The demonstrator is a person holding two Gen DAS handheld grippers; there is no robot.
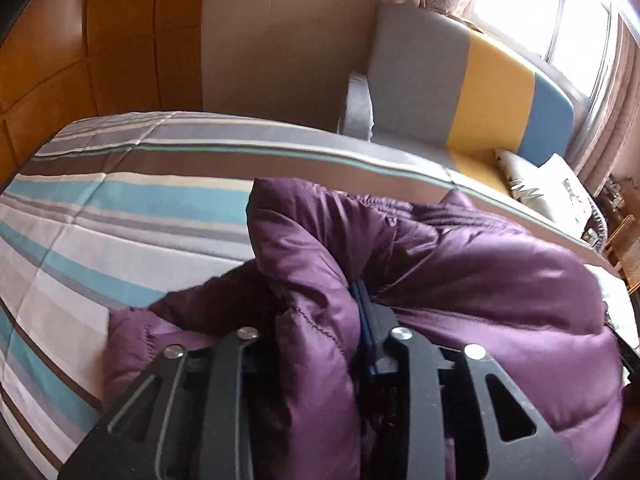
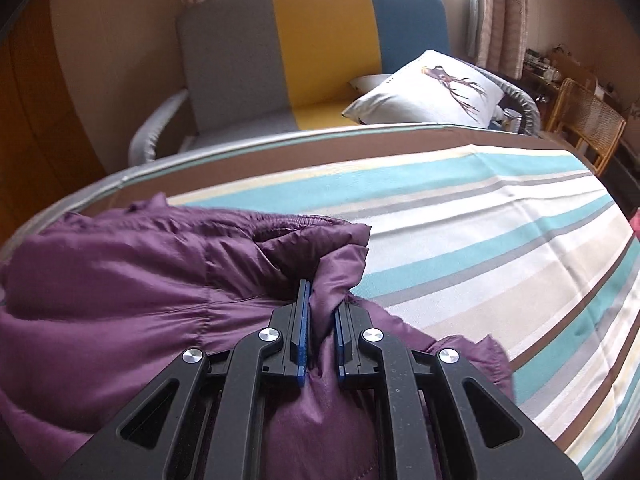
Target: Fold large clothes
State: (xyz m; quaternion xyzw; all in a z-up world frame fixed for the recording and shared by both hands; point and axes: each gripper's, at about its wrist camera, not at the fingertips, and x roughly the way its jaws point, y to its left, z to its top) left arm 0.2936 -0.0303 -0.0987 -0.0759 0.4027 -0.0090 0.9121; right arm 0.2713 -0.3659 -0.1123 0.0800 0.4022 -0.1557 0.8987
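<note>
While both grippers carry the purple jacket point(image 1: 460, 280) over the striped bedspread point(image 1: 100, 220), the main risk is a slip, since the shell looks slick and puffy.

On the left side, the left gripper point(image 1: 320, 320) is clenched on a thick roll of the padded fabric. Only its right finger shows a blue pad; the other is buried under cloth, so I cannot tell how deep the bite goes. If the grip catches only the outer layer, the filling could slide and the fold could sag or fall open when the hands move apart or swing forward.

Toward the middle, the jacket bunches in soft humps between the two holds, and part of it rests on the bed. Pulling unevenly would likely twist that bulk and leave a crooked crease.

On the right side, the right gripper point(image 2: 322, 320) is clamped on a narrower pinch of the jacket edge, with fabric squeezed between both blue pads. That thinner hold seems the likelier one to pull free under the garment's weight. A loose flap hangs just beside it and could tuck under the fold.

Beyond the bed stand a sofa point(image 2: 320, 40) and a pillow point(image 2: 424, 88), well apart from the work.
</note>
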